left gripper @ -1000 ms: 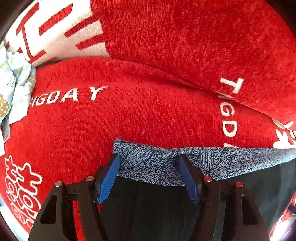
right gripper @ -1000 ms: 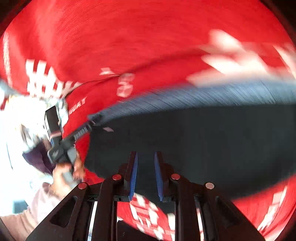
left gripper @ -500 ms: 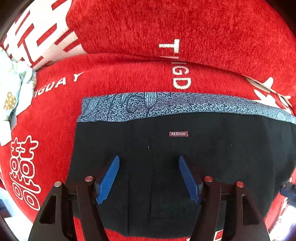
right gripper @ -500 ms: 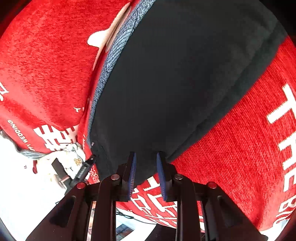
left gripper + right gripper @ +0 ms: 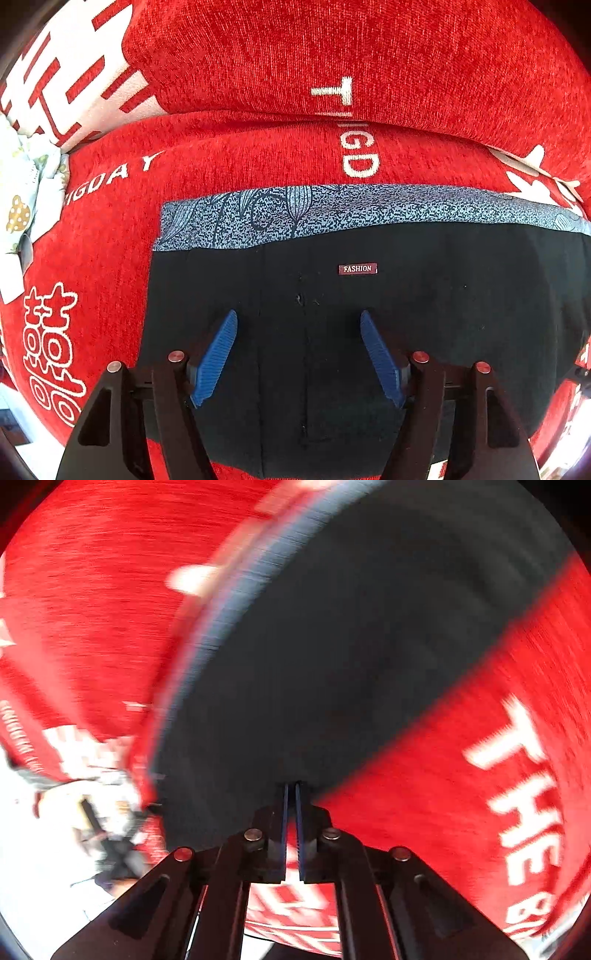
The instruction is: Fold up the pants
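The black pants [image 5: 424,314] lie flat on a red cover, with a blue-grey patterned waistband [image 5: 332,214] along the far edge and a small "FASHION" label [image 5: 357,269]. My left gripper [image 5: 298,321] is open and empty above the pants. In the blurred right wrist view the pants [image 5: 351,646] fill the middle. My right gripper [image 5: 291,786] is shut, its tips at the near edge of the pants; whether it pinches the cloth I cannot tell.
The red cover [image 5: 332,55] with white lettering lies under everything and rises in a fold behind the waistband. A pale patterned cloth [image 5: 22,192] lies at the far left. The left gripper and hand [image 5: 110,842] show blurred in the right wrist view.
The left view has hardly moved in the last half second. My right gripper has closed its jaws at the pants' edge and is moving fast, blurring its view.
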A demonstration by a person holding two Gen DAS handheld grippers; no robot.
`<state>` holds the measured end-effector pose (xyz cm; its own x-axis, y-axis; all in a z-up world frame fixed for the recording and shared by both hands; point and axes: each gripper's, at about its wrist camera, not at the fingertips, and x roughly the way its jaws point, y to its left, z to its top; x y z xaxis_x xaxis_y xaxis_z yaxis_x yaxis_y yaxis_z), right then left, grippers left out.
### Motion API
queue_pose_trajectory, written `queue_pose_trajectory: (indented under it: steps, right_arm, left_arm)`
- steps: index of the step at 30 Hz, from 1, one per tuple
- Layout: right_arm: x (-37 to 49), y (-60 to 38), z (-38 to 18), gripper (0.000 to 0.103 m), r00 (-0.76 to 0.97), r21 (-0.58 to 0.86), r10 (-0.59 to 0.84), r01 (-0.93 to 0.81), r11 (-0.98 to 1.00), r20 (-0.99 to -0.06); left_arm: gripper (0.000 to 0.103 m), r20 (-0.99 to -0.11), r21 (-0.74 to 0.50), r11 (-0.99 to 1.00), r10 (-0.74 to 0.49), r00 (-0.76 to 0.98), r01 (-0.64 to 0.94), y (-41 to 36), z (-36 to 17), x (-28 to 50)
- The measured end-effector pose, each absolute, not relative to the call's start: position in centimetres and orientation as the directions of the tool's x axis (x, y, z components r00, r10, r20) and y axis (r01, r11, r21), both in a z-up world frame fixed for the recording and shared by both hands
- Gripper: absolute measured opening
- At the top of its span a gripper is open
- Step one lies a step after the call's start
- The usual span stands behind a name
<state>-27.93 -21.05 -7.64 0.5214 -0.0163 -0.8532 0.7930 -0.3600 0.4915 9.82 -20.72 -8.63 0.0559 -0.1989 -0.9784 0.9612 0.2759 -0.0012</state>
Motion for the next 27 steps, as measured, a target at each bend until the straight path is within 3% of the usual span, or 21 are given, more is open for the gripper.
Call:
queue_pose_trajectory:
  steps: [4,5,6,8,10,12,16,18,19,23,26,27]
  right_arm:
    - [-30.6,-20.8,-4.7,0.007,0.545,0.536,-0.079,0.77,-0.347,-0.835]
    - [-30.8,-21.2,-3.8,0.018,0.545,0.541,-0.089,0.776,-0.323,-0.834]
    - [-31.1,-21.7,-2.9,0.046,0.538,0.541,-0.098,0.786,-0.301,-0.837]
    - [-31.7,-23.2,-1.7,0.072,0.5,0.518,-0.137,0.814,-0.262,-0.855]
    - [-32.2,-24.6,-1.8,0.069,0.475,0.501,-0.16,0.822,-0.27,-0.865]
    - [-33.1,-25.7,-2.7,0.054,0.467,0.5,-0.179,0.796,-0.342,-0.866]
    - [-34.6,-26.7,-5.4,0.04,0.481,0.513,-0.193,0.731,-0.449,-0.855]
    - [-35.1,-26.8,-6.2,0.015,0.484,0.508,-0.186,0.712,-0.484,-0.855]
    - [-35.2,-26.9,-5.9,0.012,0.504,0.53,-0.195,0.698,-0.482,-0.842]
    - [-34.5,-26.5,-4.0,0.009,0.479,0.523,-0.21,0.788,-0.325,-0.852]
    - [-35.4,-25.9,-6.2,0.01,0.525,0.55,-0.175,0.751,-0.364,-0.833]
    - [-35.6,-25.8,-5.9,0.015,0.529,0.557,-0.182,0.745,-0.368,-0.829]
  left_arm:
    - [0.071,-0.985,0.006,0.281,-0.165,0.055,0.96,-21.2,-6.7,9.3]
    - [0.071,-0.981,-0.025,0.266,-0.192,0.028,0.964,-21.1,-5.6,8.4]
    - [0.071,-0.979,-0.042,0.253,-0.206,0.011,0.967,-20.9,-4.9,7.5]
    - [0.071,-0.975,-0.081,0.215,-0.22,-0.032,0.973,-21.0,-4.0,4.9]
    - [0.071,-0.973,-0.11,0.169,-0.22,-0.071,0.979,-21.3,-4.0,1.3]
    - [0.071,-0.974,-0.124,0.147,-0.205,-0.092,0.981,-21.5,-4.9,-1.6]
    - [0.071,-0.981,-0.065,0.124,-0.192,-0.04,0.99,-20.9,-7.6,-4.5]
    - [0.071,-0.982,-0.043,0.101,-0.187,-0.024,0.994,-20.4,-7.6,-5.3]
    - [0.071,-0.983,-0.048,0.103,-0.182,-0.029,0.994,-20.2,-7.6,-5.3]
    - [0.071,-0.985,-0.055,0.084,-0.169,-0.041,0.995,-19.8,-7.5,-5.3]
    - [0.071,-0.987,-0.016,0.07,-0.16,-0.004,0.997,-19.6,-7.6,-5.5]
    - [0.071,-0.989,-0.017,0.079,-0.15,-0.005,0.997,-19.8,-7.6,-5.4]
